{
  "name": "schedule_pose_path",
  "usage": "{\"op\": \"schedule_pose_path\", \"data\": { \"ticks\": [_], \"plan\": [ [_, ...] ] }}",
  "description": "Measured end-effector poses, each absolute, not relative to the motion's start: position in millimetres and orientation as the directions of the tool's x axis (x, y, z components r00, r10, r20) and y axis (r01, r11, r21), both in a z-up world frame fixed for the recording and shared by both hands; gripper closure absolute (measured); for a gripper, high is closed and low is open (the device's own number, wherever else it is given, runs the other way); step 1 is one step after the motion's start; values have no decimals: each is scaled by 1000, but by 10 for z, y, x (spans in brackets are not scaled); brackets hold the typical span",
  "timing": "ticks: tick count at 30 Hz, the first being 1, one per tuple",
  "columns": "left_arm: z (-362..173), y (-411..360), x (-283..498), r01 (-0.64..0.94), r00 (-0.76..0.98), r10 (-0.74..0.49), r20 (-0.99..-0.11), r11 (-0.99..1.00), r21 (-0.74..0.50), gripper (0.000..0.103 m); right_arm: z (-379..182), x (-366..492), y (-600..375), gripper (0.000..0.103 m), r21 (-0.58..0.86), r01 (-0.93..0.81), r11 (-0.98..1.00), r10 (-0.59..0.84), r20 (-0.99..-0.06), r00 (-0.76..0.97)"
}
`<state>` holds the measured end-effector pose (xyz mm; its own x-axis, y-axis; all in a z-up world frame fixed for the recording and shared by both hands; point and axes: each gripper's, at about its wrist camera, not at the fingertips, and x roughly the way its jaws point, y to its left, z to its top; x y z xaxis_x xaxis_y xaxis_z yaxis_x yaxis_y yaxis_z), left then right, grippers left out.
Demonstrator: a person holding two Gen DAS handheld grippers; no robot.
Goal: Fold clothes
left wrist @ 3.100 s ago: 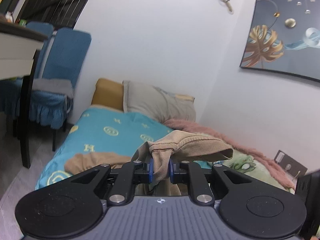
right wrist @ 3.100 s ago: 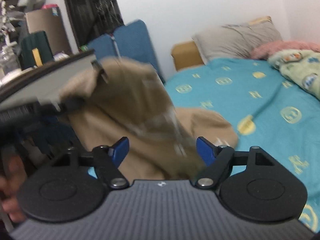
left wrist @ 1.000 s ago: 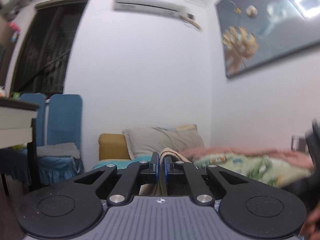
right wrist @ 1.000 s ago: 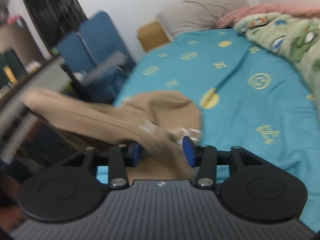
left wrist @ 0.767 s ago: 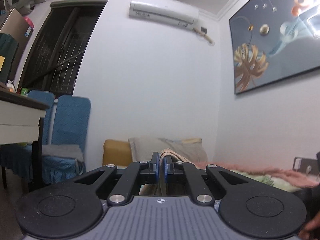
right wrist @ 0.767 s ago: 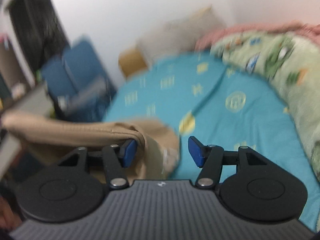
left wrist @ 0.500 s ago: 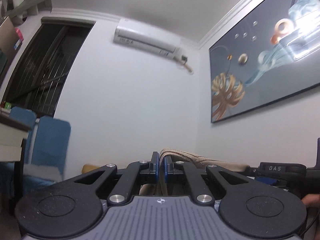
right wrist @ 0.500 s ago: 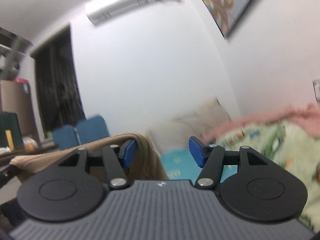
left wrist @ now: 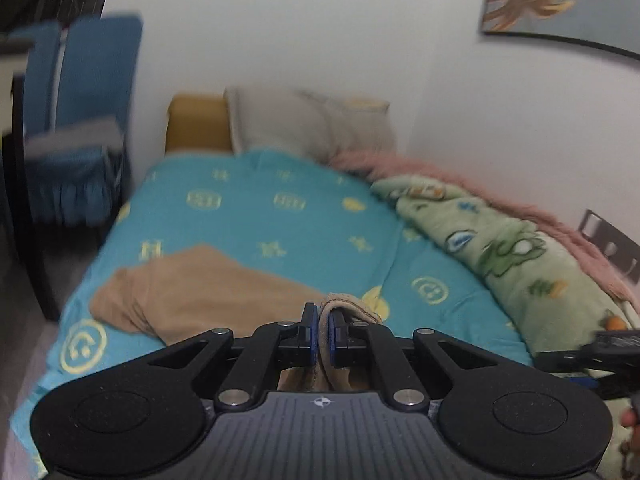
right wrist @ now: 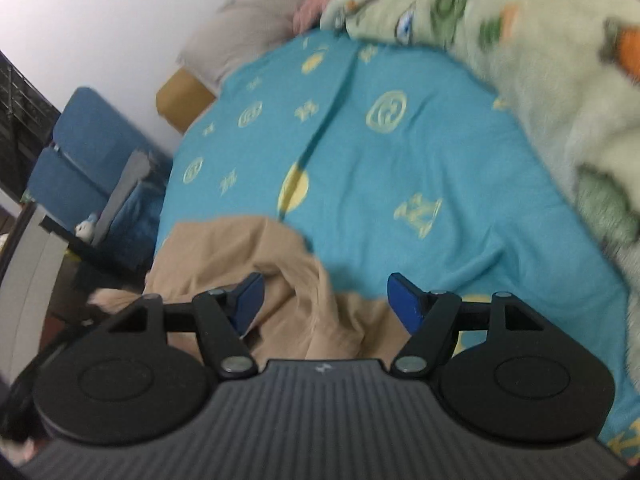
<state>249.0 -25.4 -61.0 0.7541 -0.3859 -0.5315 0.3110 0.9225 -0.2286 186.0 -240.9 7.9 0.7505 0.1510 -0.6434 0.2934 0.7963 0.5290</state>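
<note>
Wall picture (left wrist: 560, 0) cut off by frame edge; blue chairs (left wrist: 80, 120) blurred.

Left claw (left wrist: 324, 334) with black linkage arms, blue finger pads, silver pivot screws, two round black discs, ribbed grey housing bearing a small white cross mark, right claw (right wrist: 326, 300) of the same build, blue pads, silver screws

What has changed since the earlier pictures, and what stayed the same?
Both grippers have swung back down from the wall toward the bed, and the tan garment lies spread on it again. The left gripper stays shut on its hem; the right gripper stays open.
</note>
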Motion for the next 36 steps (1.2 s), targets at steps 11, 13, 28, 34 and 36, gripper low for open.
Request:
{"op": "schedule_pose_path", "data": {
  "ticks": [11,13,28,34,36],
  "plan": [
    [-632,179,2806,195,736,-333,-589,938,-287,66,-162,2488,-1855,56,339,128,932,156,-693,704],
    [-598,182,2715,201,739,-337,-583,937,-286,65,-304,2591,-1805,57,289,147,946,118,-731,672],
    [-721,-291,2451,420,731,-406,-549,901,-107,63,186,2047,-2134,91,448,185,875,89,-524,847],
    [-907,-660,2299,475,762,-332,-555,870,131,60,351,1770,-2239,91,495,148,856,109,-453,885],
    [-998,-786,2336,476,768,-306,-563,860,183,60,358,1747,-2209,91,491,136,860,113,-444,889]
  ]
}}
